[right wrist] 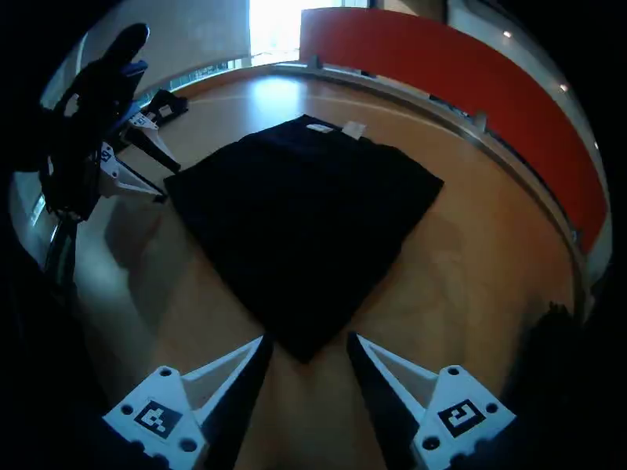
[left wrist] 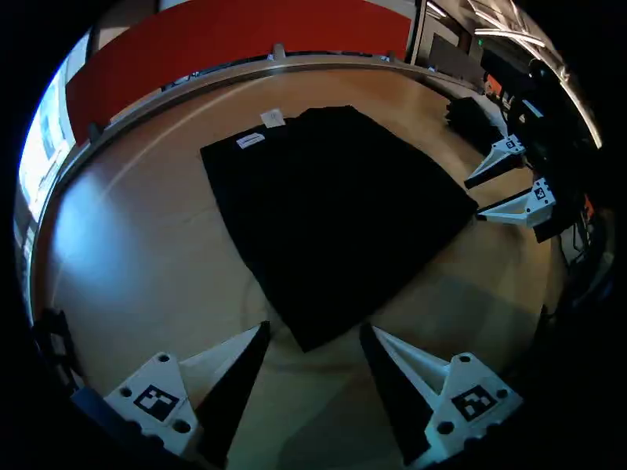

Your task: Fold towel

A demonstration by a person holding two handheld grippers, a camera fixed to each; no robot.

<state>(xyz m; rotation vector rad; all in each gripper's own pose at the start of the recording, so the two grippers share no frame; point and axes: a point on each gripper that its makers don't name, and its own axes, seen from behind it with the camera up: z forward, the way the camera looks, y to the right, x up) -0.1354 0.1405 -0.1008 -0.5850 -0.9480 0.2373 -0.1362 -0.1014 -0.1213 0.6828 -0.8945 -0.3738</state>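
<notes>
1. In the left gripper view, the left gripper (left wrist: 315, 324) is low over the surface (left wrist: 141, 258). Its jaws are open and grip nothing.
2. One corner of the black towel (left wrist: 337, 219) pointing at the camera reaches into the gap between those jaws. It is touched by neither finger.
3. In the right gripper view, the right gripper (right wrist: 309, 335) is posed the same way. Its jaws are spread wide and empty, with another towel (right wrist: 302, 227) corner lying between the two tips.
4. The towel lies flat and spread out in the middle of the wooden surface (right wrist: 470, 258), well in from every edge.
5. Each view shows the other gripper farther off at a side corner of the towel. The right gripper (left wrist: 474, 200) is at the right-hand corner there, and the left gripper (right wrist: 171, 183) at the left-hand one here. Both are angled down with jaws parted, their tips just beside the cloth.
6. The hands behind them are too dark to make out.
7. Two small white labels (left wrist: 251, 141) sit on the towel's far corner.
8. A red panel (left wrist: 235, 39) runs along the surface's far edge.
</notes>
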